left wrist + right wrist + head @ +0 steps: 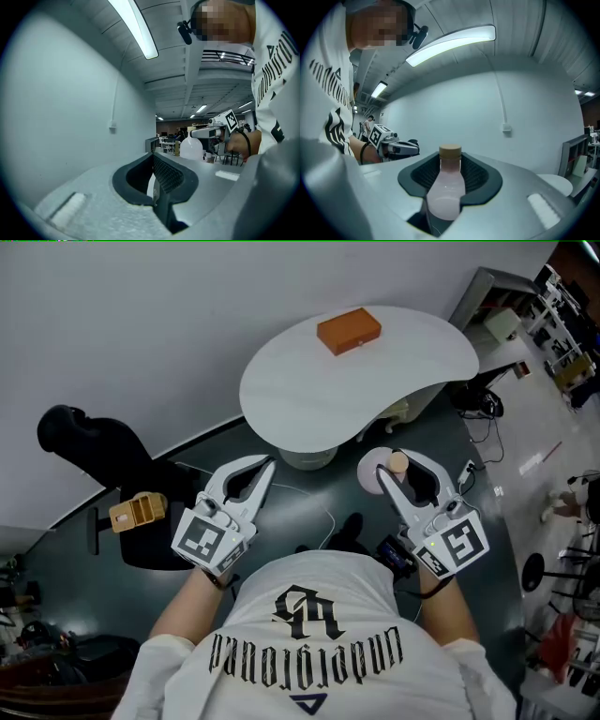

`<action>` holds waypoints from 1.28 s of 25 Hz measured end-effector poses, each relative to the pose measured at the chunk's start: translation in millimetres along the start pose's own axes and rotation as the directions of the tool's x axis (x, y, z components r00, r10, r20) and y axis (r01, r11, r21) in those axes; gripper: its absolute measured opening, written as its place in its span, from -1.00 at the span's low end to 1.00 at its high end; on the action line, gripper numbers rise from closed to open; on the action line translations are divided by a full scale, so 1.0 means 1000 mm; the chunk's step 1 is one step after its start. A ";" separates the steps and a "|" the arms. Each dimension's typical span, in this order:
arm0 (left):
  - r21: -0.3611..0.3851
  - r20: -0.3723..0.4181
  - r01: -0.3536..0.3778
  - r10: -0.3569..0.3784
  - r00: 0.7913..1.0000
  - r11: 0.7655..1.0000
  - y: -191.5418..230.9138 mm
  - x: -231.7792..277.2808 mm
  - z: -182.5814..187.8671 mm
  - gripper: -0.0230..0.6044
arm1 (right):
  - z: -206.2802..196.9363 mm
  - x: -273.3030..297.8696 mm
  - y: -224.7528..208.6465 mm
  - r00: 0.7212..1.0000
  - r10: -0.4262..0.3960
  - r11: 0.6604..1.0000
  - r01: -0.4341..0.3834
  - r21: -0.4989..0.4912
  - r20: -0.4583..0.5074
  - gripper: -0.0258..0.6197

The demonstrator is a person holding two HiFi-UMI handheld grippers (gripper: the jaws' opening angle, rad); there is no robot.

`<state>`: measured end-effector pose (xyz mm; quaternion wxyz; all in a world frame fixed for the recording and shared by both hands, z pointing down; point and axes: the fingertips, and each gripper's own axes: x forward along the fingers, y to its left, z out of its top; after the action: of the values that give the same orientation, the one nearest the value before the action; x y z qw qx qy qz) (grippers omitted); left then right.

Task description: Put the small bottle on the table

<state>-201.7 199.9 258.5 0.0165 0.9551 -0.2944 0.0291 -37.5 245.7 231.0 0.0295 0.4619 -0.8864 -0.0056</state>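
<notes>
Pale wall (141,315), dark, maybe glossy floor (300,495)

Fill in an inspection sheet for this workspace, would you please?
Surface: white table, bare apart from one box.
Job's things: small bottle, tan cap, not yet on the table.
Clutter: orange box on the table.
Grippers: right gripper fingers closed on the bottle; left gripper fingers together, empty.
Cables: thin white cable on the floor; black cables beside the table.
Surroundings: black chair, yellow object, white wall.

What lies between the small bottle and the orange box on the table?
In the head view, a narrow strip of dark floor, then bare white table, lie between the small bottle and the orange box.
</notes>
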 end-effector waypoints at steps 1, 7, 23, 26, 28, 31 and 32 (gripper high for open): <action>0.000 -0.002 -0.002 0.002 1.000 1.000 0.001 0.004 0.000 -0.90 | 0.000 0.002 -0.004 1.000 0.002 1.000 -0.002 0.002 0.001 -0.50; 0.000 -0.009 -0.018 0.018 1.000 1.000 0.011 0.040 0.002 -0.90 | -0.004 0.012 -0.045 1.000 0.011 1.000 -0.011 0.011 -0.001 -0.50; -0.032 -0.003 -0.036 0.036 0.999 0.999 0.002 0.185 0.002 -0.90 | -0.016 0.013 -0.180 0.998 0.049 0.999 -0.049 0.004 -0.024 -0.50; -0.031 -0.007 -0.037 0.037 0.999 0.999 -0.004 0.208 0.001 -0.90 | -0.018 0.007 -0.203 0.998 0.051 0.999 -0.051 -0.002 -0.031 -0.50; -0.027 -0.009 -0.039 0.039 0.999 0.999 -0.007 0.219 -0.001 -0.90 | -0.020 0.003 -0.215 0.998 0.053 0.999 -0.053 -0.004 -0.032 -0.50; -0.036 -0.013 -0.051 0.050 0.999 0.998 -0.008 0.231 -0.002 -0.90 | -0.022 0.000 -0.227 0.998 0.052 0.999 -0.052 -0.001 -0.029 -0.50; -0.038 -0.014 -0.051 0.051 0.999 0.998 -0.009 0.235 -0.002 -0.90 | -0.024 -0.001 -0.231 0.998 0.049 0.999 -0.049 0.002 -0.029 -0.50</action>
<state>-2.9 75.5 276.2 0.0361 0.9466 -0.3190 0.0299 153.6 114.4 246.1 0.0423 0.4398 -0.8971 0.0023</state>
